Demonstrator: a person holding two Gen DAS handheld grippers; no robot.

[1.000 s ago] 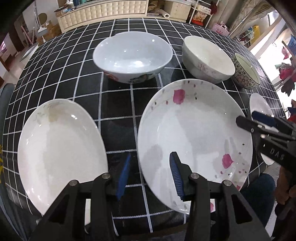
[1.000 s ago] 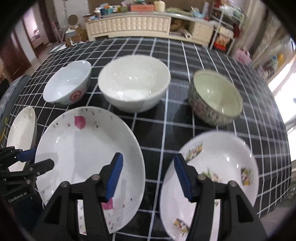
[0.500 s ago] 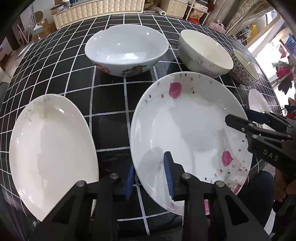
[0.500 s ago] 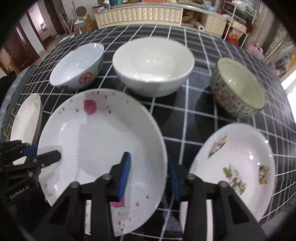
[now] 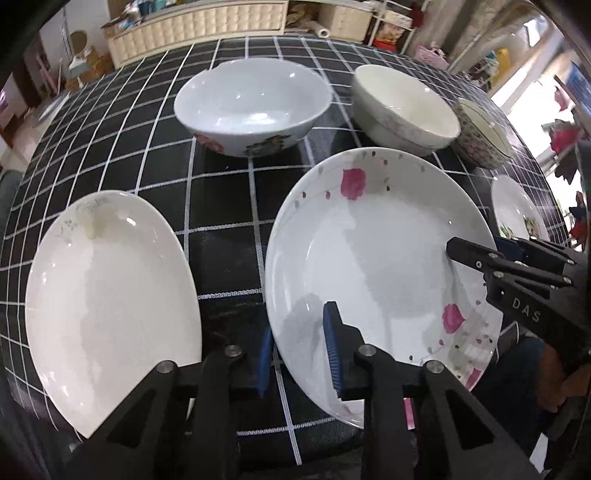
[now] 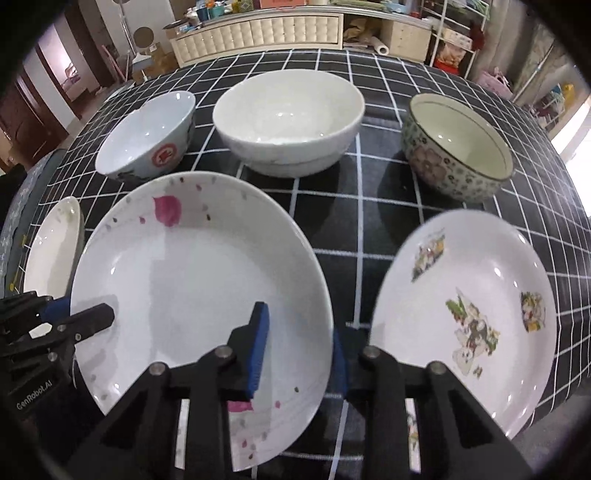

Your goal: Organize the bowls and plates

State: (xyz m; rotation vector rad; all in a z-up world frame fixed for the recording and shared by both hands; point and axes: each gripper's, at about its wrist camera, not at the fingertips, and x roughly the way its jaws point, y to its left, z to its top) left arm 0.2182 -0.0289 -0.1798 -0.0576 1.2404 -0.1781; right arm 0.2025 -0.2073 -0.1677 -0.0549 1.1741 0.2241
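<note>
A large white plate with pink petals (image 5: 380, 251) (image 6: 199, 280) sits near the front edge of the black checked tablecloth (image 5: 225, 229). My left gripper (image 5: 297, 350) straddles its left rim, one finger inside and one outside, closed onto it. My right gripper (image 6: 299, 350) grips its right rim the same way. A plain white plate (image 5: 107, 295) (image 6: 55, 247) lies to the left. A plate with vegetable prints (image 6: 469, 310) (image 5: 517, 214) lies to the right.
Three bowls stand in a row behind the plates: a pale blue bowl with a red mark (image 6: 147, 136) (image 5: 251, 107), a white bowl (image 6: 288, 122) (image 5: 402, 107) and a flower-patterned bowl (image 6: 458, 147) (image 5: 480, 133). A cream cabinet (image 6: 258, 33) stands beyond the table.
Both grippers moved onto the petal plate's opposite rims and closed from wide open until their fingers pinch the rim. The plate appears raised slightly.
</note>
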